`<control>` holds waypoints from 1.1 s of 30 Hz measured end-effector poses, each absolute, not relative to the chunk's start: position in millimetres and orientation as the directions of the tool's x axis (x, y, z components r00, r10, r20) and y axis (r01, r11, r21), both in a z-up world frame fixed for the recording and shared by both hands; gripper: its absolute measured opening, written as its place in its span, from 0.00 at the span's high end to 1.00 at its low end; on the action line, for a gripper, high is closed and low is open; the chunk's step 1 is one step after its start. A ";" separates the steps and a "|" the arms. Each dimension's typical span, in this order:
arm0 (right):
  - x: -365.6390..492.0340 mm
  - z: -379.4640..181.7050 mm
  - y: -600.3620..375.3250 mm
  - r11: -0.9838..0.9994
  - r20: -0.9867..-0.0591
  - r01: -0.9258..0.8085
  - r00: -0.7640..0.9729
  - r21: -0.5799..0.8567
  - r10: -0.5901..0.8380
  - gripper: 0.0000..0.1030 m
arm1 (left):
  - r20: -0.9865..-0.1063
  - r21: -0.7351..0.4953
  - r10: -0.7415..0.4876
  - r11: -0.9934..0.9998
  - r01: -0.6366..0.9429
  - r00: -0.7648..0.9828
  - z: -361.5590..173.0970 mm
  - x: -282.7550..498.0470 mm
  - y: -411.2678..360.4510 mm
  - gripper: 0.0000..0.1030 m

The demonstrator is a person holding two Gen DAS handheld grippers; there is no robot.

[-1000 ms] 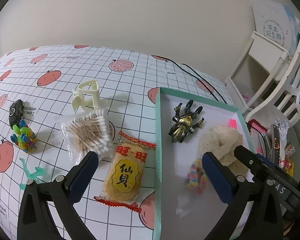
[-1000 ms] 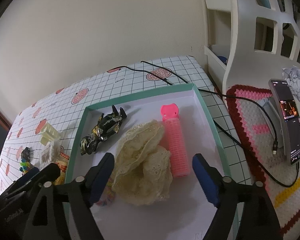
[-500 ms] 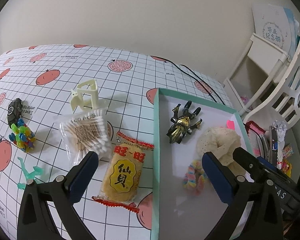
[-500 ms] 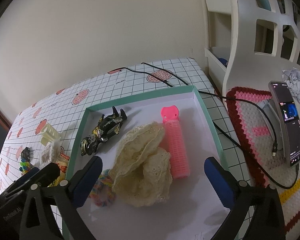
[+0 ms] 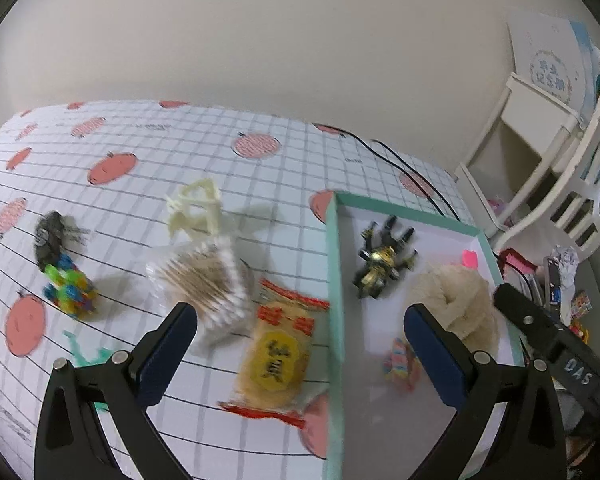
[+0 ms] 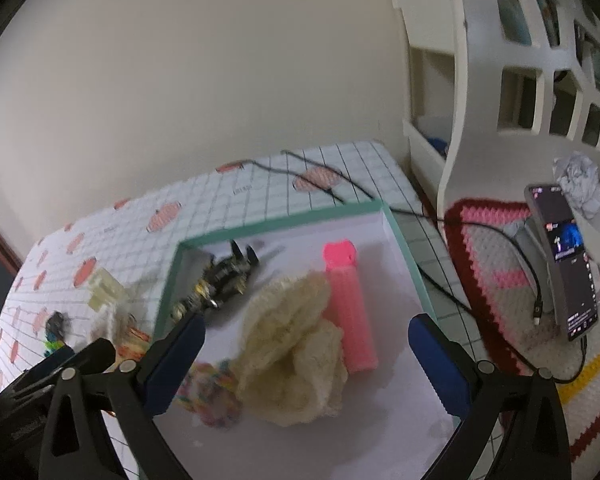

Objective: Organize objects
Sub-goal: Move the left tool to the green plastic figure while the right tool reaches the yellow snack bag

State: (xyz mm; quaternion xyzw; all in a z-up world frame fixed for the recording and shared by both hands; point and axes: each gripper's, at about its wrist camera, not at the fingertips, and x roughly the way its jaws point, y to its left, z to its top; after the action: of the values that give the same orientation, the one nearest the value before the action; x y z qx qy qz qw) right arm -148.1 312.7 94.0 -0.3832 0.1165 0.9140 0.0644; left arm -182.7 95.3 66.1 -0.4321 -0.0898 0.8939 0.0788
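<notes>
A teal-rimmed white tray point(image 5: 334, 280) point(image 6: 404, 240) holds a black-gold toy figure point(image 5: 382, 266) point(image 6: 220, 280), a cream lace scrunchie point(image 5: 456, 296) point(image 6: 296, 340), a pink hair roller point(image 6: 346, 300) and a pastel hair tie point(image 5: 398, 362) point(image 6: 208, 394). Left of the tray lie a rice cracker packet point(image 5: 278, 354), a bag of cotton swabs point(image 5: 204, 280), a cream hair claw point(image 5: 196, 210), a colourful bead toy point(image 5: 70, 290), a dark small object point(image 5: 48, 236) and a teal clip point(image 5: 86, 354). My left gripper point(image 5: 300, 352) is open above the cracker and the tray's edge. My right gripper point(image 6: 306, 360) is open over the scrunchie, holding nothing.
The tablecloth point(image 5: 140, 168) has a grid with red fruit prints. A black cable point(image 6: 440, 216) runs off the back right corner. A phone point(image 6: 564, 264) stands on a crocheted mat point(image 6: 496, 240) to the right, beside a white shelf point(image 6: 480, 80).
Both views have tilted upward and blurred as the grippers lift and pull back. The right gripper opened wider a second ago and stays open. Nothing on the table moved.
</notes>
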 end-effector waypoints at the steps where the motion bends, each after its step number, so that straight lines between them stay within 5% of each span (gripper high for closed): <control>1: -148.2 97.0 310.2 -0.965 -0.708 -0.204 -0.706 0.161 0.031 0.00 | -0.756 -0.225 0.210 -0.973 -0.054 -0.620 68.7 -183.2 89.9 0.00; 17: -164.1 109.2 211.3 -0.978 -0.698 -0.014 -0.703 0.209 -0.139 0.03 | -0.815 -0.189 0.054 -0.966 0.176 -0.576 71.0 -184.7 -29.6 0.00; 33: -183.8 66.6 146.2 -0.980 -0.837 0.071 -0.511 0.187 -0.197 0.42 | -0.922 -0.146 0.058 -0.968 0.204 -0.382 31.5 -183.9 -44.8 0.00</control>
State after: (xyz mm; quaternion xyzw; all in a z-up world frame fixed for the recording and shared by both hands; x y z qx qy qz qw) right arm -183.8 146.2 66.6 -0.4882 0.0644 0.8669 -0.0771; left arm -183.9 -44.8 31.5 -0.5540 -0.1185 0.8228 -0.0442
